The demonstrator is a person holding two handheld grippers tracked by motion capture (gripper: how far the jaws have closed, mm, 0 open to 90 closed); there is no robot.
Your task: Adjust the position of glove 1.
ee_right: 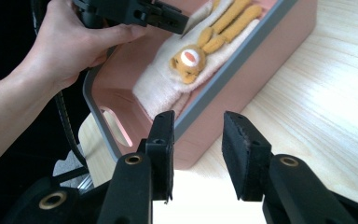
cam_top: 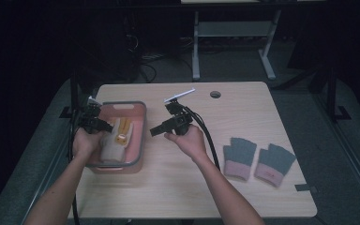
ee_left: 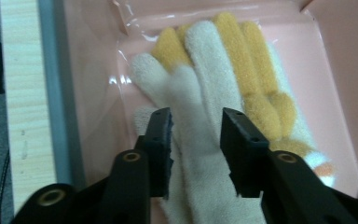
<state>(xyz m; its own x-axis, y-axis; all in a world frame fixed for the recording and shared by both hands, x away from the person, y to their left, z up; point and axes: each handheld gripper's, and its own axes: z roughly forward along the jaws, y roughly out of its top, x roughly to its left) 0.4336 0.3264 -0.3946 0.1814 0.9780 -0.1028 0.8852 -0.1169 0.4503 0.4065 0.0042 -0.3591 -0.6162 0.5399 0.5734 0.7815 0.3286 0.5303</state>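
Two forearms reach in from the near edge of a wooden table (cam_top: 178, 187). Left gripper (ee_left: 196, 135) hovers inside a pink bin (cam_top: 138, 136), its jaws parted on either side of a cream glove's (ee_left: 205, 140) finger, pads not pressing. An orange glove (ee_left: 256, 79) lies beside the cream one. Right gripper (ee_right: 198, 140) hangs open and empty just outside the bin's wall. Two grey gloves (cam_top: 258, 159) lie well apart, at the right.
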